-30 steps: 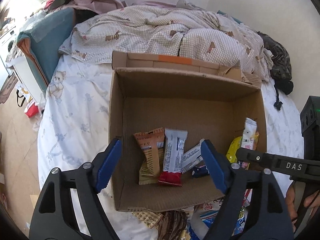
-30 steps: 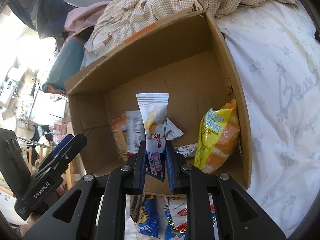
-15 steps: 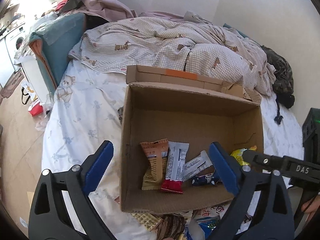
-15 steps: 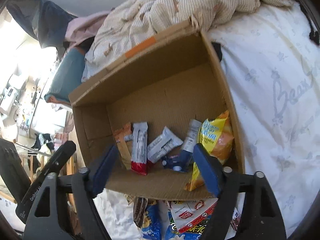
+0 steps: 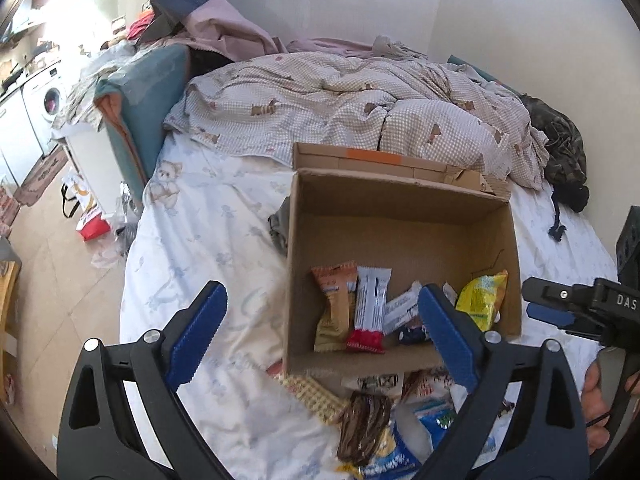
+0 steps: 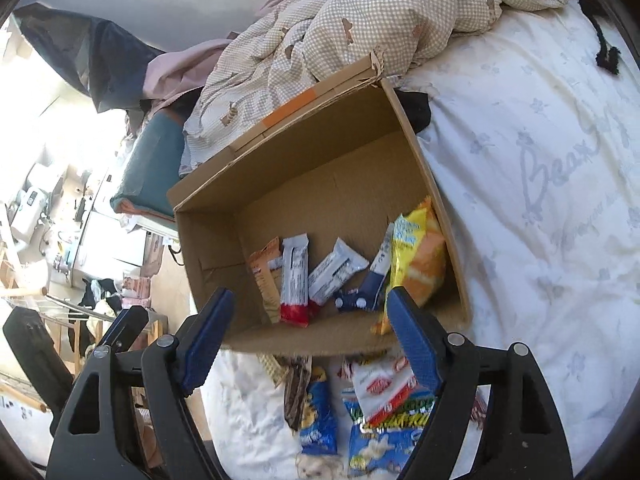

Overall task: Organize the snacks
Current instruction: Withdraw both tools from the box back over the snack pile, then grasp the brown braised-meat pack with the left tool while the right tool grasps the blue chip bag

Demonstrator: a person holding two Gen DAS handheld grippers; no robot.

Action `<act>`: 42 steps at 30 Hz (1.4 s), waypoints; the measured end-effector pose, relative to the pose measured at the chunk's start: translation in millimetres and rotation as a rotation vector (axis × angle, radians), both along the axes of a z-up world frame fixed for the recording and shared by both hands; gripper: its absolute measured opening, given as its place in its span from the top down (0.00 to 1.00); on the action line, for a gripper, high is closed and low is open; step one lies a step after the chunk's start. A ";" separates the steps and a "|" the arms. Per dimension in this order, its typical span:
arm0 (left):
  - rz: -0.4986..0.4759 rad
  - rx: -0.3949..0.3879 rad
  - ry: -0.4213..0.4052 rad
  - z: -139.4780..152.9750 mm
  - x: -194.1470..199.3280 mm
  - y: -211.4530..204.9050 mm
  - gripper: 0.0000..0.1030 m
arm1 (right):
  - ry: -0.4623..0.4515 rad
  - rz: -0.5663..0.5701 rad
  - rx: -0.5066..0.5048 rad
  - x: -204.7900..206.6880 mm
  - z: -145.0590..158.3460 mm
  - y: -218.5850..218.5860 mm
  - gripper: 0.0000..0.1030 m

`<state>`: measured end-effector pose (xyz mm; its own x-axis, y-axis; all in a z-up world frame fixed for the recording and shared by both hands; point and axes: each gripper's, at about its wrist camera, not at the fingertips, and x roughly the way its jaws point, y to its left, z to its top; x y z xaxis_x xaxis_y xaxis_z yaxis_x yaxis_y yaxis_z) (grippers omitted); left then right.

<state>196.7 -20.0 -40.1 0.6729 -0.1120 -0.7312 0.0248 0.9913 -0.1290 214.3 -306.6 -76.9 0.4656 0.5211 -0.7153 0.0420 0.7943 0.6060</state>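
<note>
Right gripper [image 6: 310,334] back, box rim [image 6: 304,346] clear.

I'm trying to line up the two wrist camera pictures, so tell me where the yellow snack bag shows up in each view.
Left wrist view: the yellow snack bag sits right of centre, against the right wall inside the cardboard box.
Right wrist view: the yellow snack bag stands right of centre, leaning on the same right wall of the cardboard box.
Shared landmark: the orange tape strip on the box's far flap.
</note>
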 end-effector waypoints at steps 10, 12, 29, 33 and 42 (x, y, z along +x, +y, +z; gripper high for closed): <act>0.022 -0.023 0.048 -3.7 -34.6 9.8 0.08 | 0.030 0.010 0.000 -39.8 -3.5 -3.5 0.21; 0.031 -0.031 0.060 -6.0 -40.0 12.0 0.08 | 0.044 0.012 0.002 -46.4 -5.9 -3.9 0.21; 0.094 -0.092 0.300 -64.8 -48.6 20.1 0.08 | 0.162 -0.029 0.041 -82.6 -33.9 -17.5 0.21; 0.035 -0.112 0.441 -99.0 -40.3 0.7 0.08 | 0.193 -0.040 0.056 -81.0 -40.6 -21.1 0.21; -0.116 -0.080 0.638 -169.2 -22.6 -43.6 0.08 | 0.214 -0.033 0.052 -75.0 -47.4 -23.1 0.21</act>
